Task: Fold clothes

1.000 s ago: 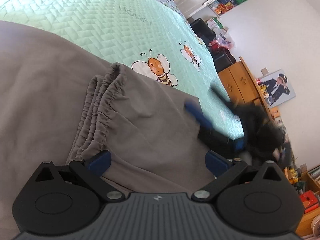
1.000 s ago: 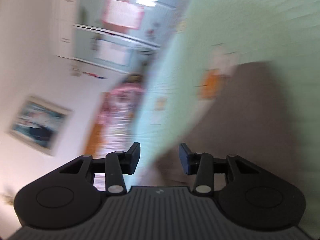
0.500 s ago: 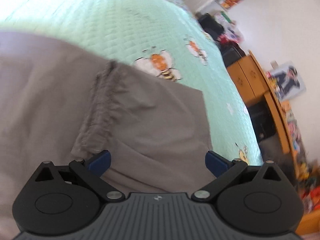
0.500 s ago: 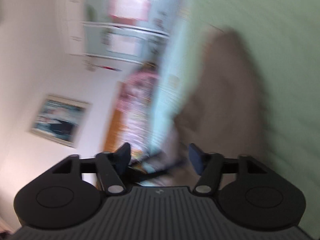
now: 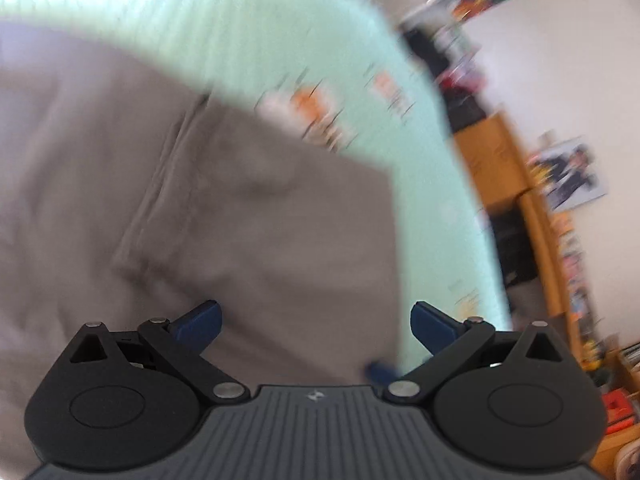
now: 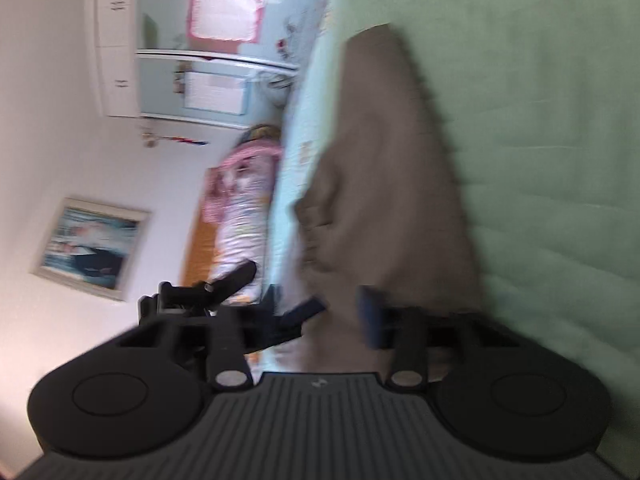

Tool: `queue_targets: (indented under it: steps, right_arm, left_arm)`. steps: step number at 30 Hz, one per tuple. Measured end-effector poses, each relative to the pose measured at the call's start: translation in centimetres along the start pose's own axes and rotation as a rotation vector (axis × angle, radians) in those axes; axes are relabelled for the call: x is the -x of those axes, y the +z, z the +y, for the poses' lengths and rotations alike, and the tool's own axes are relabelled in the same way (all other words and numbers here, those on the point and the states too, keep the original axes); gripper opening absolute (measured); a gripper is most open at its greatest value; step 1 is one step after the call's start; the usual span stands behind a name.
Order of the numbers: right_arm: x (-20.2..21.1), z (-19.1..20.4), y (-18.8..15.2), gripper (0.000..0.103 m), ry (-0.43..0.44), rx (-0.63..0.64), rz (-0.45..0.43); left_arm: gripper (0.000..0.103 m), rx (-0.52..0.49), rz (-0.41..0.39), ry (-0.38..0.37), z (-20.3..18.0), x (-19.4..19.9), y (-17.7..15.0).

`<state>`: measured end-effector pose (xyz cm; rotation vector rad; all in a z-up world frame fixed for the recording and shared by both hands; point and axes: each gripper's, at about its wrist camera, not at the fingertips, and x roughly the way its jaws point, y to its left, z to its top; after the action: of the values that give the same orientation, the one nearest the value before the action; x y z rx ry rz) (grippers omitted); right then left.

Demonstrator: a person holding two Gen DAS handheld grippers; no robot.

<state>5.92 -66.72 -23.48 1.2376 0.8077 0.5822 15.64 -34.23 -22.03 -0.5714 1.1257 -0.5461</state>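
The garment [image 5: 240, 216] lies spread on the bed [image 5: 248, 40], covering its near and left part in the left wrist view; bare quilt shows behind it and along its right edge. The left tongs [image 5: 314, 322] hang over the garment's near part, jaws wide apart. Right of the bed stands a cabinet [image 5: 492, 160], with a picture [image 5: 572, 172] on the wall beyond it. In the right wrist view the right tongs [image 6: 340, 312] sit at the garment's near end, by the bed's edge; a wardrobe [image 6: 216, 48] stands beyond the bed.
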Motion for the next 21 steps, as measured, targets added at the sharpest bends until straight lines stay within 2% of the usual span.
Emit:
queue_targets:
  steps: [2,3,4,7,10,13,15,17,18,19,21]
  right_arm:
    - [0.9,0.4,0.0,0.042,0.005,-0.017,-0.010]
    - [1.5,1.1,0.0,0.050,0.011,0.004,-0.013]
    - [1.8,2.0,0.0,0.053,0.006,0.042,-0.012]
    - [2.8,4.7,-1.0,0.053,-0.031,0.196,0.032]
    - [2.4,6.3,-2.5,0.053,0.015,0.253,0.074]
    - [0.4,5.4,-3.5,0.053,0.041,0.186,0.092]
    - [-1.1,3.3,-4.1,0.053,-0.026,0.117,0.107]
    - [-1.6,1.2,-4.6,0.014,-0.176,0.110,0.109]
    - [-1.3,1.2,-4.7,0.000,-0.187,0.101,0.103]
    - [-1.0,1.3,-4.8,0.005,-0.195,0.092,0.097]
    - [-0.9,3.2,-5.2,0.007,-0.179,0.146,0.108]
  left_arm:
    - [0.103,0.008,-0.016,-0.011,0.0,0.5,-0.4]
    - [0.103,0.009,-0.017,-0.010,-0.1,1.0,-0.4]
    - [0.103,0.004,-0.013,-0.002,-0.3,1.5,-0.5]
    - [0.103,-0.031,-0.048,-0.009,-0.8,4.3,-1.1]
    - [0.103,0.011,-0.054,-0.054,0.5,6.3,-2.9]
    - [0.103,0.086,-0.018,-0.084,2.8,7.0,-5.1]
    - [0.103,0.106,-0.021,-0.049,3.7,7.1,-6.2]
    - [0.103,0.086,-0.035,-0.037,3.6,7.6,-6.4]
    - [0.103,0.076,-0.043,-0.031,3.6,7.9,-6.5]
    - [0.103,0.067,-0.050,-0.026,3.5,8.1,-6.5]
    - [0.103,0.047,-0.065,-0.014,3.4,8.6,-6.7]
